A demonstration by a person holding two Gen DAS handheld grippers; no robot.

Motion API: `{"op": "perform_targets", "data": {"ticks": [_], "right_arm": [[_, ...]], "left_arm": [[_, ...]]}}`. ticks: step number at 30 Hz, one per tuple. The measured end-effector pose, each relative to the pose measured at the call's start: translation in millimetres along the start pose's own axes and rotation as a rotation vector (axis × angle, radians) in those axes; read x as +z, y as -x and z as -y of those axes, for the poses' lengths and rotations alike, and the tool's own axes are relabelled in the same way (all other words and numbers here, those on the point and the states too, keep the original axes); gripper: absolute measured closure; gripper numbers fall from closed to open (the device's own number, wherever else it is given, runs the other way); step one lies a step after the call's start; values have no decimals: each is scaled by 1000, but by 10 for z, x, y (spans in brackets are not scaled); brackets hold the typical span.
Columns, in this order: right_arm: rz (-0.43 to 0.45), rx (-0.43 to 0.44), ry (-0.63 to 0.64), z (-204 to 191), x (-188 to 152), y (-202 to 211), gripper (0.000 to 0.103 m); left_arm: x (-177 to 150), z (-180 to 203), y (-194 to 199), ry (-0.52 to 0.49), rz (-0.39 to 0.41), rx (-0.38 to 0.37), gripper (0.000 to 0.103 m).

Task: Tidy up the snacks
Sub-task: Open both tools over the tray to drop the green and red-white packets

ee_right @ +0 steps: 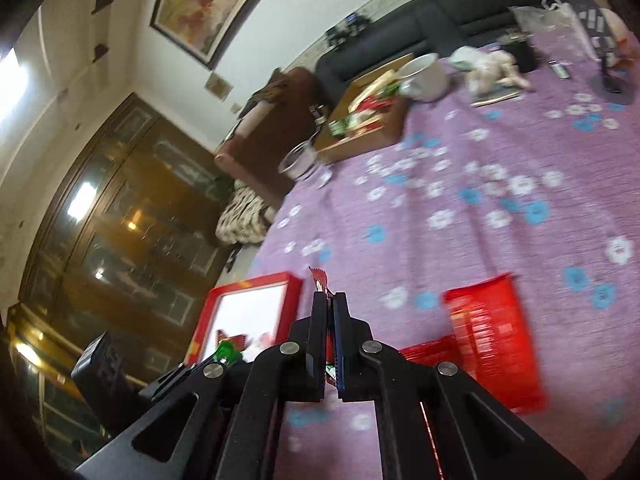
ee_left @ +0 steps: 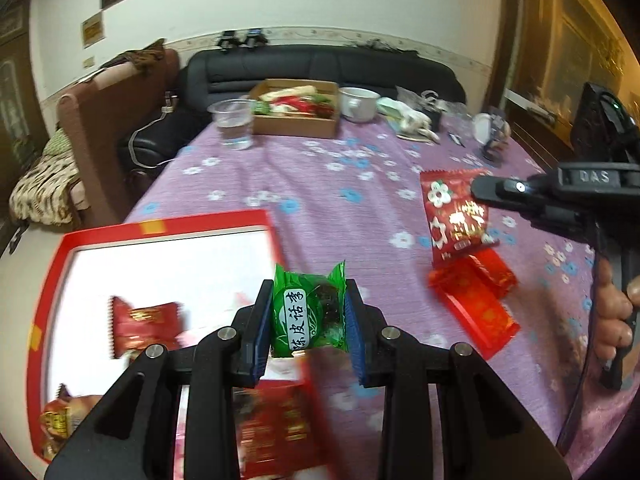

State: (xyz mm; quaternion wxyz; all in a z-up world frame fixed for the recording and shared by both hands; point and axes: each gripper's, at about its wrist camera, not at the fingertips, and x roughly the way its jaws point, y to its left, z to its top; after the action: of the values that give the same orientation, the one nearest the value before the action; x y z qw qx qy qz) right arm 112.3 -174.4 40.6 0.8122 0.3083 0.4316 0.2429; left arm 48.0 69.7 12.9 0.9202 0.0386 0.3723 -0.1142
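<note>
Left gripper (ee_left: 308,316) squeezes the green snack (ee_left: 307,312) just right of the red box (ee_left: 52,256); right gripper (ee_right: 329,312), farther off, pinches a red packet (ee_left: 456,216).

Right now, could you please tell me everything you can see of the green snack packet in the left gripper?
The green snack packet is a small glossy plastic pillow pack with crimped ends and a white label printed with dark characters; something dark shows through its clear part. It stands upright, pinched at both sides by the left gripper, held over the near edge of the red-rimmed box. Nothing else touches it.
</note>
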Motion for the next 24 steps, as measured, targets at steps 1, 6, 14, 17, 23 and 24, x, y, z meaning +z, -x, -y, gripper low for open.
{"op": "perform_targets", "data": {"ticks": [1, 6, 14, 17, 23, 24], "right_arm": [[-9, 10, 6, -69, -17, -51, 101], [-61, 57, 39, -420, -121, -355, 101], [-154, 84, 105, -918, -323, -851, 101], [-187, 91, 125, -1065, -421, -992, 101], [-241, 81, 165, -1279, -579, -1256, 101], [-249, 81, 170, -1299, -591, -1292, 101]], "left_arm": [[-17, -59, 18, 8, 4, 7, 73], [-103, -412, 116, 53, 29, 68, 73], [-249, -831, 181, 109, 33, 118, 73], [-290, -931, 177, 126, 30, 128, 73], [-367, -1094, 203, 151, 27, 141, 73], [-379, -1116, 201, 154, 25, 143, 73]]}}
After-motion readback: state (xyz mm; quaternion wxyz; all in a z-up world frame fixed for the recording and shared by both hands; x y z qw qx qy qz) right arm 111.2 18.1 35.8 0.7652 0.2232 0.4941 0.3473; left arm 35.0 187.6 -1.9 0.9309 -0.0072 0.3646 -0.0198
